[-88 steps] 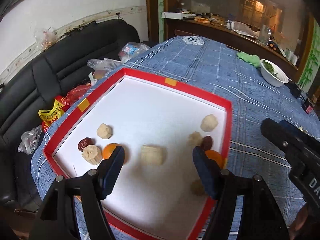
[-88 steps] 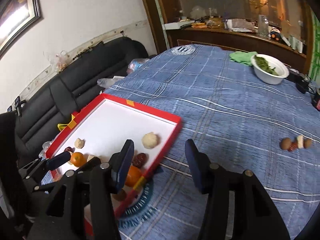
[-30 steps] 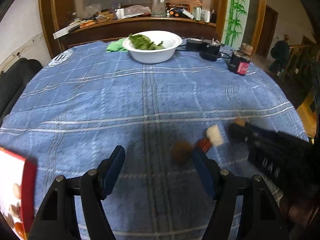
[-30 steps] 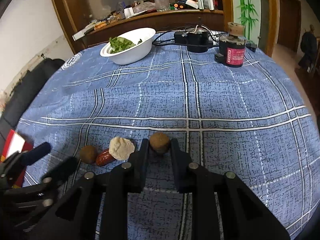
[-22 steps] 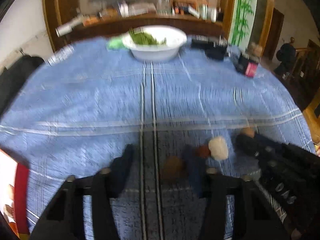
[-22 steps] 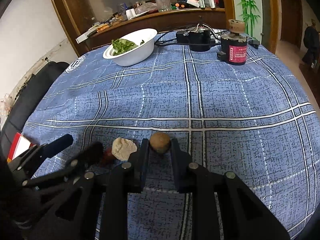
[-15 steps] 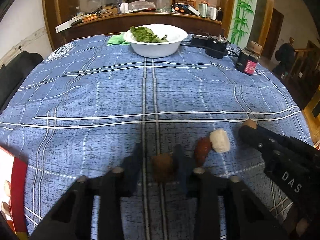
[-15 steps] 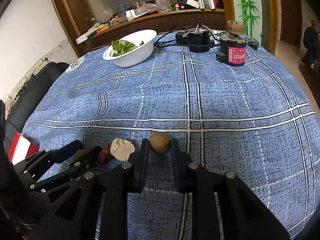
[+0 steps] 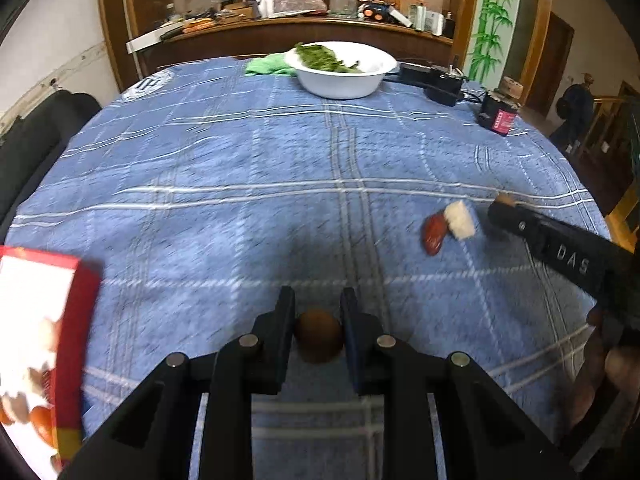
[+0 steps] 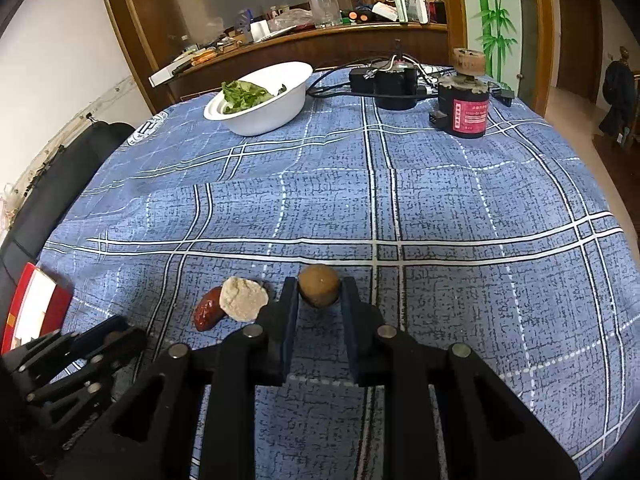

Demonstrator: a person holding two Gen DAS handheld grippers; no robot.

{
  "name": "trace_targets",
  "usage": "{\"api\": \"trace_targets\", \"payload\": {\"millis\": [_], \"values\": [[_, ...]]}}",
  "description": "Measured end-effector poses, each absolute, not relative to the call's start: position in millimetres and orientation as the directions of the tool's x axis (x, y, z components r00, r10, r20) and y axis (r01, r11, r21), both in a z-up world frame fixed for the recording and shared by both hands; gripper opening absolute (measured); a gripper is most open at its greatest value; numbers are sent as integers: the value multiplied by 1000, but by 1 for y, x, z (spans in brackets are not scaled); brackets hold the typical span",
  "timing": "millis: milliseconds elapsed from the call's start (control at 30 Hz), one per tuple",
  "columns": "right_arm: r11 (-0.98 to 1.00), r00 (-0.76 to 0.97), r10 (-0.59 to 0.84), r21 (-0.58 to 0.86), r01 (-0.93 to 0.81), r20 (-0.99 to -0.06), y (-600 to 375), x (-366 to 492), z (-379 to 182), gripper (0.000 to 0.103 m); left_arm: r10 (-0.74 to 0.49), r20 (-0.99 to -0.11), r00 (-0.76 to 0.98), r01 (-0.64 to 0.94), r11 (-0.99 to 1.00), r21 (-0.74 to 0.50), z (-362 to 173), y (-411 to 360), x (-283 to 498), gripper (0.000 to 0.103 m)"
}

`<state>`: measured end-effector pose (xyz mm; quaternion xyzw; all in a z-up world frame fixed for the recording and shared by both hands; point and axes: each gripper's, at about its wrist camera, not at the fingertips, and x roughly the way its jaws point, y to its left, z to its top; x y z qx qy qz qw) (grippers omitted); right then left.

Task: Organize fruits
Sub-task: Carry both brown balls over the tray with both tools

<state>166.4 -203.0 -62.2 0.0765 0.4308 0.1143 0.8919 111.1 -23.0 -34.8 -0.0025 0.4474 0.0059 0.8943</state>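
My left gripper [image 9: 319,312] is shut on a round brown fruit [image 9: 319,340] above the blue checked tablecloth. My right gripper [image 10: 319,290] is shut on another round brown fruit [image 10: 319,285], its tip also showing in the left wrist view [image 9: 505,205]. A red date [image 10: 207,313] and a pale lumpy piece [image 10: 243,298] lie together on the cloth just left of the right gripper; they show in the left wrist view too, the date [image 9: 434,233] and the pale piece [image 9: 460,220]. The red-rimmed white tray [image 9: 76,320] with several fruits is at the left edge.
A white bowl of greens [image 10: 264,98] stands at the far side, with a green cloth [image 9: 266,66] beside it. Black power adapters with cables [image 10: 394,80] and a black canister with a red label [image 10: 466,100] stand at the far right. A black sofa [image 10: 52,184] lies beyond the table's left edge.
My left gripper closed on the brown fruit that lay left of the date and has carried it back toward the tray. The right gripper stays shut on its fruit, nearly still.
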Motion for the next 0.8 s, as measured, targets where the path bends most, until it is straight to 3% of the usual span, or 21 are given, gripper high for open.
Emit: {"api": "trace_targets", "payload": {"millis": [167,800], "values": [[960,607,280,221,-172,-744,-187,141,-47,23,67,-788,612,-55,998,41,-24,-13,80,22],[933,646,349,191,-304,-679,-125,21,4,23,98,-740,665,-126,992,19,-5,23,10,22]]}}
